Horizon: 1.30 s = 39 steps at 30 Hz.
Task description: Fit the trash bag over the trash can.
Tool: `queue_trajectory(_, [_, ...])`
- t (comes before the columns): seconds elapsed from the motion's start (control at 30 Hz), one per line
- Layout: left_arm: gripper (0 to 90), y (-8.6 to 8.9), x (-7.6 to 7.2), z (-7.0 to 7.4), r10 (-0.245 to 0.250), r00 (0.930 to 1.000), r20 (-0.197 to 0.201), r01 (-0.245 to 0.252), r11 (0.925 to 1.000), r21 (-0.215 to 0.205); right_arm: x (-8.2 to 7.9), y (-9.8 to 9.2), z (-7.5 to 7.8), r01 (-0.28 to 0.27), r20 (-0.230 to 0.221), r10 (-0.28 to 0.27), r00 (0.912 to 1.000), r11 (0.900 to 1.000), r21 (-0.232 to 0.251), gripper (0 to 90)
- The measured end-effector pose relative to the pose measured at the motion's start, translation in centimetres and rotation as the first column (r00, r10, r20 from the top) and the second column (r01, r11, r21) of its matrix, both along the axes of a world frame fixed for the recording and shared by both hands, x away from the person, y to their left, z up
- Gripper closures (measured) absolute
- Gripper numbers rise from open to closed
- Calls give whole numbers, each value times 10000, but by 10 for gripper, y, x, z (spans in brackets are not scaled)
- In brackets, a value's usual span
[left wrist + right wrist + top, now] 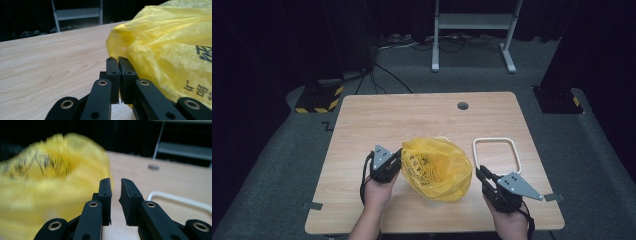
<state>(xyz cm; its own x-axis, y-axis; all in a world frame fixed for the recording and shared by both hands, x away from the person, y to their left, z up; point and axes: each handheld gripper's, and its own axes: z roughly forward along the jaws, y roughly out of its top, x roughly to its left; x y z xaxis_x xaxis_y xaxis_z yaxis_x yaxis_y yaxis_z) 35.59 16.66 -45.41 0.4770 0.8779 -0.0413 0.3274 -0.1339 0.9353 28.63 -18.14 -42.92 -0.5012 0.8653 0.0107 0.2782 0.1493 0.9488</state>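
A crumpled yellow plastic bag (435,168) with black printing sits puffed up near the front middle of the worktop (412,115), between the two hands. It looks thin, light and slippery, with no stiffness of its own: it will collapse and slide instead of resisting, so a pinch on a gathered fold or the rim should hold better than a push on its billowing side.

The left gripper (118,65) is at the bag's left edge. Its fingers (112,72) are pressed together, and the film lies right against the tips; they probably pinch a fold of it, though the contact itself is hard to make out in the left gripper view.

The right gripper (115,185) sits apart from the bag, at its right. Its fingers (130,195) stand slightly spread with nothing between them.

Behind that gripper a white wire frame (497,156) lies flat on the wood, just right of the bag.
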Motion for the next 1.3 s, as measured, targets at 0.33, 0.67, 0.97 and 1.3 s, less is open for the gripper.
queue_trajectory(0.33, [866,-6,-37,-6,17,9999,154,-8,9984,-566,10,14,-19,-68,-246,50,9997,9973,-730,755])
queue_trajectory(0.67, [842,-18,-64,-11,-372,9988,318,391,9972,-632,52,5,-4,142,-209,-160,9997,9964,-839,724])
queue_trajectory(0.97, [843,-20,-69,-13,-424,9985,353,449,9964,-719,-2,17,20,152,631,-161,9979,9998,144,650])
queue_trajectory(1.3, [842,-23,-69,-13,-581,9976,367,608,9952,-765,16,26,0,396,-261,-396,9989,9992,16,677])
